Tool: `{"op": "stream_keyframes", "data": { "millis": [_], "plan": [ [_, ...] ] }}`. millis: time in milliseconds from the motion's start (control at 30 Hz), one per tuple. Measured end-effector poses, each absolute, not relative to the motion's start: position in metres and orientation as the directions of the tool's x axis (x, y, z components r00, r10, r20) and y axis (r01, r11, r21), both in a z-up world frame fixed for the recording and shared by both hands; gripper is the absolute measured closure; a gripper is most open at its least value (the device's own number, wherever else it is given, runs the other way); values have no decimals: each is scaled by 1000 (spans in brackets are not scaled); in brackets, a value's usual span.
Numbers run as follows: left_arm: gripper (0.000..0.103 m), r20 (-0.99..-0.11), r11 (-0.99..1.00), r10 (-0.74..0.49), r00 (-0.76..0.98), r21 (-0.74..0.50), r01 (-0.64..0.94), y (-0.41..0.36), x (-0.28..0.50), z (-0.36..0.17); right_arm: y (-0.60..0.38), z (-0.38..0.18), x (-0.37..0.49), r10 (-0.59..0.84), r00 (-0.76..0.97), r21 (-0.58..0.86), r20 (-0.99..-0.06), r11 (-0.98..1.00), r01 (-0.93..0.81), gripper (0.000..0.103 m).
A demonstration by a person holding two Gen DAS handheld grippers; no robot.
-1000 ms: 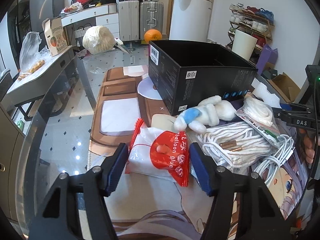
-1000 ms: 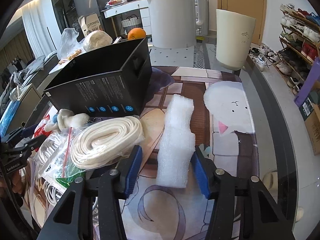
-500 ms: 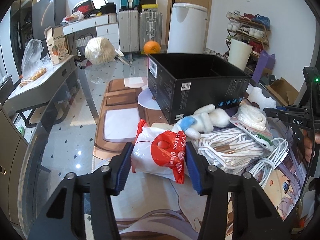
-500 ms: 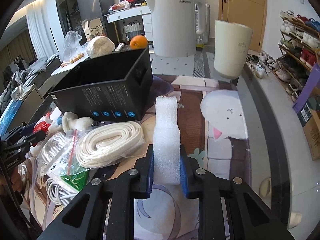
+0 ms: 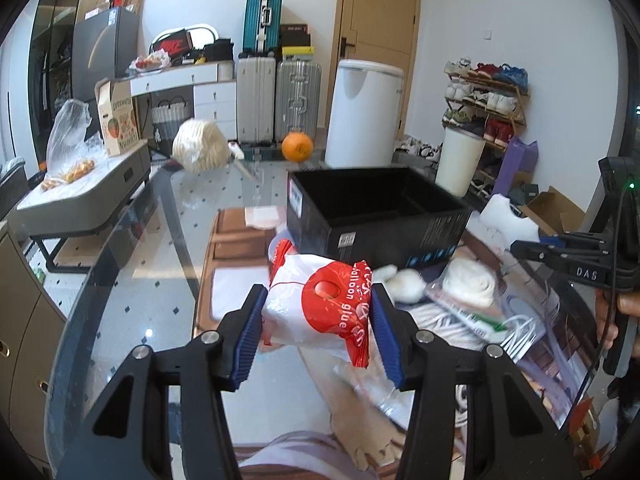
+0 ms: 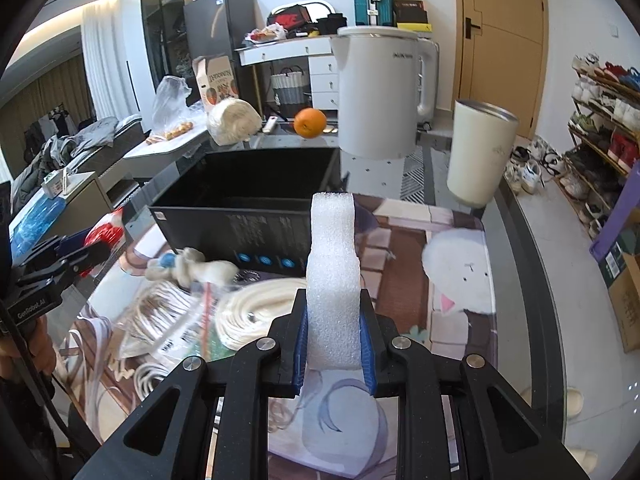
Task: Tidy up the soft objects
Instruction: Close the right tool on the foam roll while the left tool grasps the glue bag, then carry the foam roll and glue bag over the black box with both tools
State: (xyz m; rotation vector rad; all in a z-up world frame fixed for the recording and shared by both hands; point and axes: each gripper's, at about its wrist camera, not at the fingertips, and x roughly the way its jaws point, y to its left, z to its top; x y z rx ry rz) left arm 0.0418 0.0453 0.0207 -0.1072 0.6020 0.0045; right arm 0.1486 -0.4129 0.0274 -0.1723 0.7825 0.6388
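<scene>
Left claw (image 5: 318, 330) grips one balloon-glue bag (image 5: 320, 312); right claw (image 6: 334, 346) grips one foam strip (image 6: 332, 280); one black box (image 6: 248, 204) mid-frame ahead.

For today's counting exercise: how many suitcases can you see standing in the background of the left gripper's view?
3. A teal suitcase stands on top, two silver suitcases side by side below it: one on the left, one on the right. Others may be hidden behind the clutter.

Blurred plush toy (image 6: 192, 270) beside cords (image 6: 160, 312)

both wrist views look down along their fingers, close over the table (image 5: 120, 280); both share the black box (image 5: 384, 216) (image 6: 248, 208).
</scene>
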Motion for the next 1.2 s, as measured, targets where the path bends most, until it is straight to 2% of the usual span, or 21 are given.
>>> {"op": "stream_keyframes", "data": {
  "millis": [400,933,1200],
  "plan": [
    [53,-501,994,-49,864,-106,-5,33,64,49,-391,55,142,516,535,74,-669,762,-643,81],
    [53,-511,996,-45,859,-93,-3,22,119,46,-339,62,181,541,512,31,-667,707,-707,81],
    [53,-548,997,-36,836,-74,-6,19,146,33,-317,47,202,510,494,-15,-704,685,-728,81]
  ]
}}
